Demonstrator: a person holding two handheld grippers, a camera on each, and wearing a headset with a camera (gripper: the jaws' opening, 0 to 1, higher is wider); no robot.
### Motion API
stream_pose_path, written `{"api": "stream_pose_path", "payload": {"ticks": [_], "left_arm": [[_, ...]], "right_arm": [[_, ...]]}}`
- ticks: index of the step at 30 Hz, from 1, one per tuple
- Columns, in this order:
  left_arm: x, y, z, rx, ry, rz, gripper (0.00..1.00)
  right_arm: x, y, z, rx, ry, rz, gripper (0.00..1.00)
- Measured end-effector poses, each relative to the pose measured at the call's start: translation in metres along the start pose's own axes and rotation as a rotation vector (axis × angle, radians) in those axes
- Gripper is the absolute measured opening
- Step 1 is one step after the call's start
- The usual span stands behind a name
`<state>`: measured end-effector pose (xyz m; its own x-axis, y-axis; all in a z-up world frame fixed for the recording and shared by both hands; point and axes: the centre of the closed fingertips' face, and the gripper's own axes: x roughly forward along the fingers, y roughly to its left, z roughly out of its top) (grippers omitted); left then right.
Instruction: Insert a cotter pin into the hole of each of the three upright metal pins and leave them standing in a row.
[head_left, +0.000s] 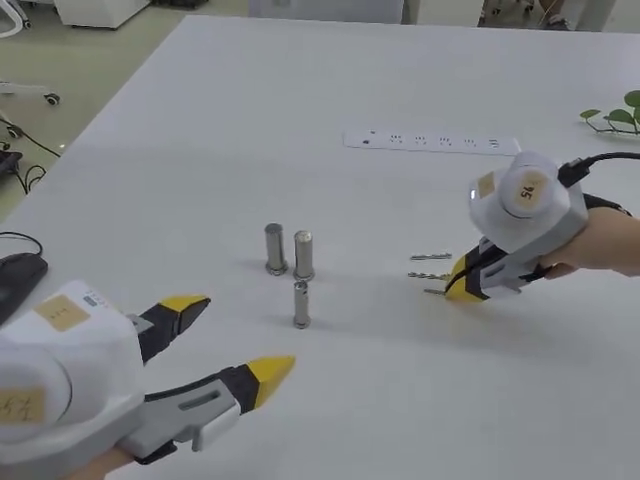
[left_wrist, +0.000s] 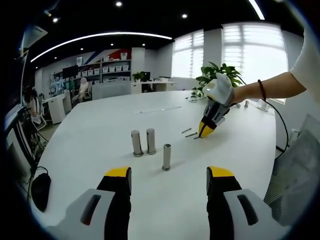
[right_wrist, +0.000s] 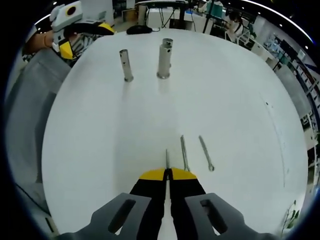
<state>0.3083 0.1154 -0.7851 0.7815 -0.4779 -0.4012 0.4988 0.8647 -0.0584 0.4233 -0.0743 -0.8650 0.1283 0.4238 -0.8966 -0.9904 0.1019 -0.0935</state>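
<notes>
White table (head_left: 400, 90): your left gripper (head_left: 245, 335) waits, jaws spread. 3 metal pins (head_left: 303, 255) stand at centre. Right of them lie 3 cotter pins (head_left: 430, 257); your right gripper (head_left: 452, 290) pinches the nearest. Lift it level, tip free for the hole.

On table (head_left: 300, 120), centre: three metal pins (left_wrist: 150, 141), all upright. At the back, side by side and close together: back-left pin (head_left: 275, 249), back-right pin (head_left: 304, 255). Just before the back-right one, alone: front pin (head_left: 301, 304).

Right of these, well apart: three cotter pins (right_wrist: 184, 152) lying flat, ranged back to front: far cotter pin (head_left: 430, 257), middle cotter pin (head_left: 428, 275), near cotter pin (head_left: 433, 291). The last caught between the closed tips of right gripper (head_left: 455, 292).

Behind all, toward the far edge: power strip (head_left: 432, 142). At the far right edge: plant (head_left: 615, 115).

Near left, before the metal pins: left gripper (head_left: 247, 332), jaws spread, touching nothing.
</notes>
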Motion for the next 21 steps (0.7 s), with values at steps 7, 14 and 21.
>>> {"api": "stream_pose_path", "payload": {"ticks": [7,14,21], "left_arm": [[-0.001,0.001,0.004,0.002,-0.001,0.007,0.57],[-0.004,-0.001,0.010,-0.013,-0.014,0.002,0.55],[-0.005,-0.007,0.016,-0.039,-0.024,-0.019,0.52]], "right_arm": [[-0.001,0.001,0.001,0.010,-0.015,-0.013,0.02],[-0.012,0.003,0.008,0.011,-0.057,-0.051,0.02],[-0.027,0.014,0.023,-0.033,-0.096,-0.083,0.02]]}}
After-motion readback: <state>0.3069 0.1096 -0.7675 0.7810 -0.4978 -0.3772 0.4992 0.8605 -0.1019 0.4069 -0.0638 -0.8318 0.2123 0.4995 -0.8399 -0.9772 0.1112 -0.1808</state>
